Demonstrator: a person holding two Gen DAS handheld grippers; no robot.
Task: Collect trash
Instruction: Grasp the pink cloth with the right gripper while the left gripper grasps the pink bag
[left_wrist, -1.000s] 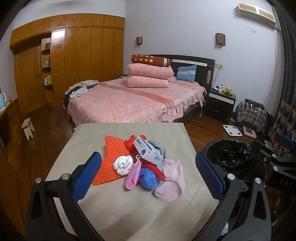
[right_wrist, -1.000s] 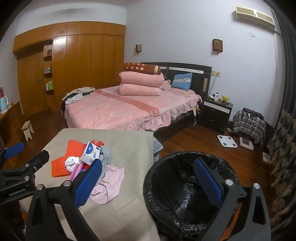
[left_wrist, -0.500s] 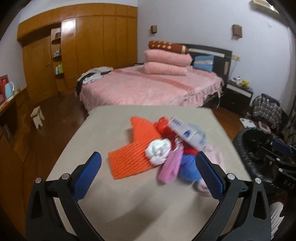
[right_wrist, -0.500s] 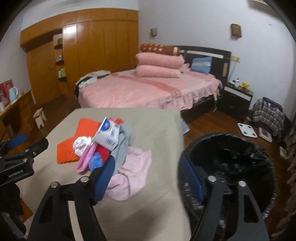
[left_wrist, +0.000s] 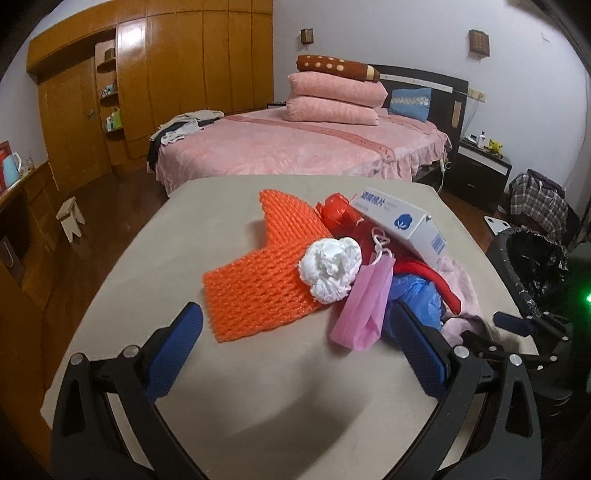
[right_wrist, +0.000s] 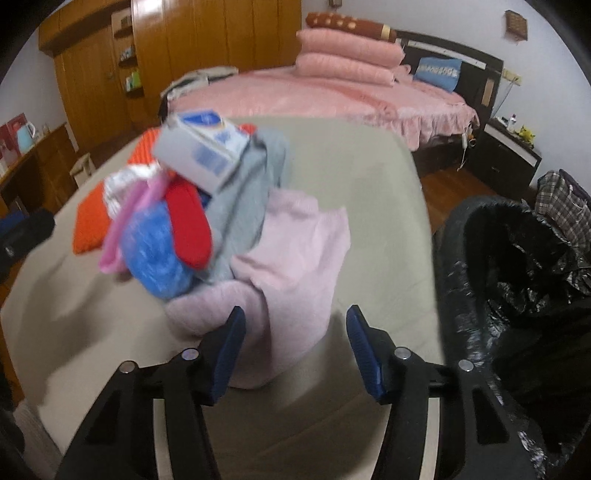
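Note:
A heap of litter lies on the beige table (left_wrist: 155, 266): an orange foam net (left_wrist: 258, 273), a crumpled white tissue (left_wrist: 330, 267), a pink bag (left_wrist: 364, 306), blue plastic (left_wrist: 417, 291), a red piece (left_wrist: 343, 218) and a white-and-blue box (left_wrist: 399, 221). My left gripper (left_wrist: 295, 317) stands open just short of the net and the pink bag, holding nothing. In the right wrist view my right gripper (right_wrist: 295, 319) is closing. The near fold of a pale pink cloth (right_wrist: 295, 251) lies between its jaws, and the pads do not visibly press on it. A grey cloth (right_wrist: 255, 184) lies under the box (right_wrist: 203, 147).
A bin lined with a black bag (right_wrist: 517, 258) stands against the table's right side. Behind the table are a pink bed (left_wrist: 295, 147), a wooden wardrobe (left_wrist: 184, 74), a small stool (left_wrist: 70, 218) and a dark nightstand (left_wrist: 480, 170).
Both grippers have come down and closer to the heap. The right gripper swung from over the bin to the pale pink cloth, and its jaws have narrowed by about half.

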